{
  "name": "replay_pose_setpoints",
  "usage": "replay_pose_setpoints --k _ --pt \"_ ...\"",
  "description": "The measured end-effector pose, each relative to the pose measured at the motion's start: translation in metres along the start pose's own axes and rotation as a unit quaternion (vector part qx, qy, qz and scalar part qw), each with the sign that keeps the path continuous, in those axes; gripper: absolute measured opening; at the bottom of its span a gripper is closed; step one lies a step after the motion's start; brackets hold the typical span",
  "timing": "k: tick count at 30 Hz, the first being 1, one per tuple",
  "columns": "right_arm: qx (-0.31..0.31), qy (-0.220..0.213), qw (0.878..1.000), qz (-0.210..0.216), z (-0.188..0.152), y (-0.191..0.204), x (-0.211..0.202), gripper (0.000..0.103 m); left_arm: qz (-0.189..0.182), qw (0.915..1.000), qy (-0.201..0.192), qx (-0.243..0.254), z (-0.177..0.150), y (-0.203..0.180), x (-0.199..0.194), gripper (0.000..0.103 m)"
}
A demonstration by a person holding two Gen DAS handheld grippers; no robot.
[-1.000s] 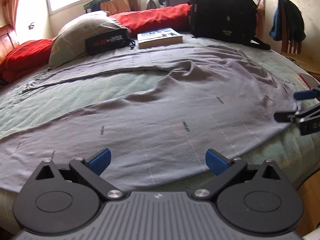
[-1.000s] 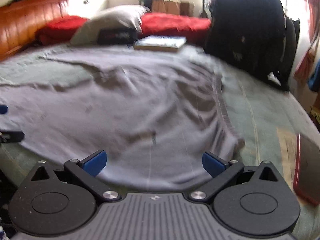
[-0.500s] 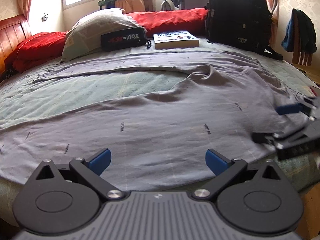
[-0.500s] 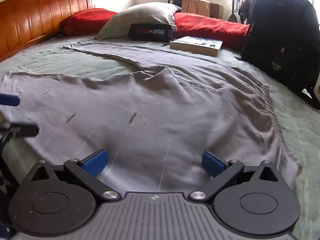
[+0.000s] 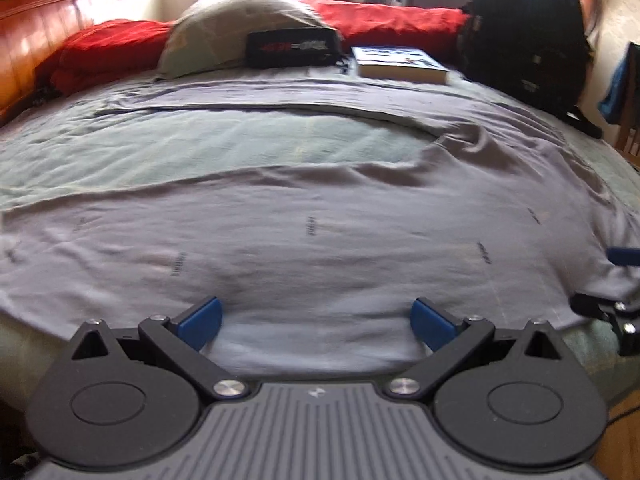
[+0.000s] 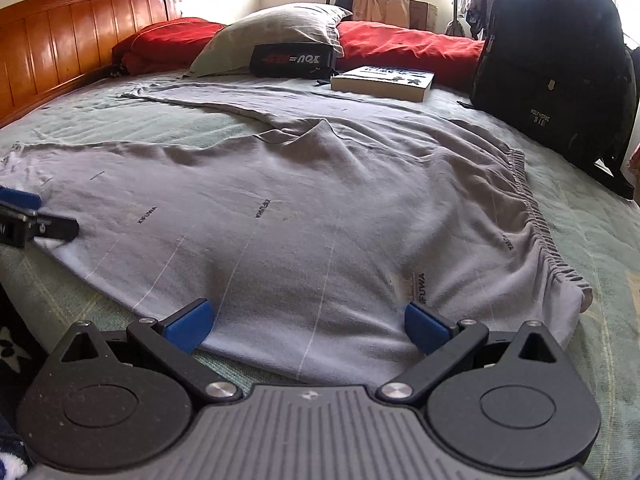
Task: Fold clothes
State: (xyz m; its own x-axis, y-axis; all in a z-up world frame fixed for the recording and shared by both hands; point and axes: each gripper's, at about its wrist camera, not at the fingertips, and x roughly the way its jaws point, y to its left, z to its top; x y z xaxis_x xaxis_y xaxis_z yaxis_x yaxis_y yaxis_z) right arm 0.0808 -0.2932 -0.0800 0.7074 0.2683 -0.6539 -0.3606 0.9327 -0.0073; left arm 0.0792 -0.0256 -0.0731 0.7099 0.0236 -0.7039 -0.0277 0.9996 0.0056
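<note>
Jaws on both grippers stand wide, with nothing between the blue pads. Our left gripper [image 5: 316, 320] sits at the near hem of the grey trousers [image 5: 320, 232], its pads resting over the cloth's edge; we see it again from the right wrist view at the far left, by the end of the near leg. Our right gripper [image 6: 306, 322] is spread across the near edge of the same garment, close to the gathered waistband [image 6: 536, 220] that runs along the right side; in the left wrist view it shows at the right margin, just at the cloth.

We find the trousers laid flat on the green bed cover [image 6: 592, 216], the two legs reaching away to the left with a wedge of cover between them, the seat a little rumpled. Small printed words dot the fabric.

Beyond the trousers we see a book [image 6: 382, 80], a black pouch [image 6: 292, 60] leaning on a grey pillow [image 6: 272, 28], red bedding [image 6: 400, 48] behind, and a black backpack [image 6: 556, 68] standing at the right. A wooden headboard [image 6: 60, 40] lines the left side.
</note>
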Motion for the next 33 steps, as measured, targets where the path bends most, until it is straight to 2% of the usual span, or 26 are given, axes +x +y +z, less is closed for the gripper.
replay_pose_setpoints --k 13,18,21,23,25,28,33 --pt "0.006 0.012 1.000 -0.012 0.009 0.002 -0.011 0.103 -0.009 0.9998 -0.011 0.017 0.005 0.000 -0.004 0.101" --pt "0.036 -0.017 0.999 -0.007 0.032 -0.005 -0.028 0.103 -0.026 0.9995 0.019 0.001 0.010 0.016 0.007 0.101" --pt "0.058 -0.025 0.998 0.014 0.054 -0.011 -0.029 0.103 -0.047 0.9986 0.021 0.011 0.023 0.029 0.001 0.101" --pt "0.071 -0.025 0.997 0.031 0.070 -0.013 -0.025 0.103 -0.044 0.9986 0.019 0.020 0.039 0.042 -0.002 0.101" --pt "0.079 -0.023 0.996 0.045 0.085 -0.015 -0.017 0.103 -0.015 0.9991 0.012 0.039 0.057 0.060 -0.001 0.101" --pt "0.090 -0.017 0.995 0.048 0.102 -0.015 0.003 0.103 0.019 0.9988 0.018 0.041 0.075 0.097 0.010 0.101" --pt "0.102 0.017 0.993 0.053 0.116 -0.017 0.044 0.103 0.010 0.9991 0.032 -0.027 0.071 0.191 0.017 0.101"
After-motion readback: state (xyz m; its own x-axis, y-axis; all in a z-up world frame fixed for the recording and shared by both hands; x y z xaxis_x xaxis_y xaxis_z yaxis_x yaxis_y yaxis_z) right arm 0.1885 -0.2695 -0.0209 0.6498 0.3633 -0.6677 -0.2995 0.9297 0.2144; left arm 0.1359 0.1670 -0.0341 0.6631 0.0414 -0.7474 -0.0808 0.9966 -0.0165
